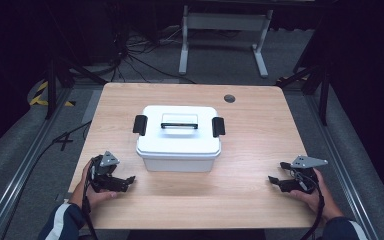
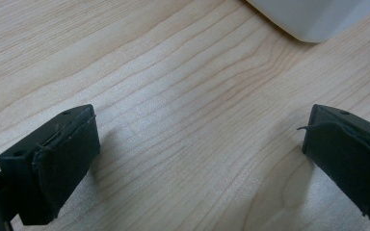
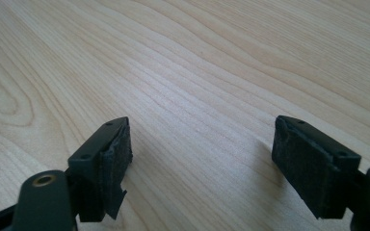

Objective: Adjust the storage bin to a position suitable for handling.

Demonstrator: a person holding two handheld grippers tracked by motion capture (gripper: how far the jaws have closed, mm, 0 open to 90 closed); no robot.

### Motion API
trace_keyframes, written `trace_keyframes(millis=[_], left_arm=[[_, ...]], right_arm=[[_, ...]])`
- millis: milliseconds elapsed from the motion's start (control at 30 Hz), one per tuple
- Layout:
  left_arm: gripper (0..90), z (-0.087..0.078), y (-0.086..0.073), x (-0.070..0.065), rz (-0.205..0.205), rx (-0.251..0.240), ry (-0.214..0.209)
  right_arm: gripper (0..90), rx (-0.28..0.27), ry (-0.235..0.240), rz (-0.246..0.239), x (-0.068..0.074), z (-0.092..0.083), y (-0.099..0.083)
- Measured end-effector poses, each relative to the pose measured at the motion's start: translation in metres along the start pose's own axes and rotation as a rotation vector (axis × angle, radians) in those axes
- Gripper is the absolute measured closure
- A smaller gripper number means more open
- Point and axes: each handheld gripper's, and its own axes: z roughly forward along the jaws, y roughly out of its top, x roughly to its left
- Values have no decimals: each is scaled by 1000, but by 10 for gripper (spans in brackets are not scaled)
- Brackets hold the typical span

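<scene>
A white plastic storage box (image 1: 179, 144) stands mid-table, its lid closed, with a black-framed handle (image 1: 179, 122) on top and a black latch (image 1: 140, 124) at each end. My left gripper (image 1: 128, 183) rests low at the front left of the table, jaws open toward the right, nothing between them. In the left gripper view its jaws (image 2: 200, 149) stand wide apart over bare wood, with a corner of the box (image 2: 313, 17) at the top right. My right gripper (image 1: 273, 181) rests at the front right, open and pointing left; the right gripper view (image 3: 202, 154) has bare wood between its pads.
The light wooden table (image 1: 250, 130) has a round grey cable port (image 1: 229, 98) near its far right edge. Beyond the table are a white desk frame (image 1: 225, 35), cables on the floor and dark stands at both sides.
</scene>
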Motion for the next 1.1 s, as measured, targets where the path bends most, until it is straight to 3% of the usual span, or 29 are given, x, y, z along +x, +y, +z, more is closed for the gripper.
trace_keyframes(millis=[167, 467, 633, 1100], left_arm=[[0, 0, -1, 4, 40, -3, -46], [0, -1, -1, 5, 46, -5, -48], [1, -1, -2, 5, 42, -8, -47], [2, -2, -2, 6, 52, 0, -45]], right_arm=[[183, 10, 6, -7, -2, 1, 1], [203, 67, 23, -23, -2, 0, 8], [248, 63, 35, -48, 2, -3, 13], [287, 39, 64, -140, 8, -27, 61]])
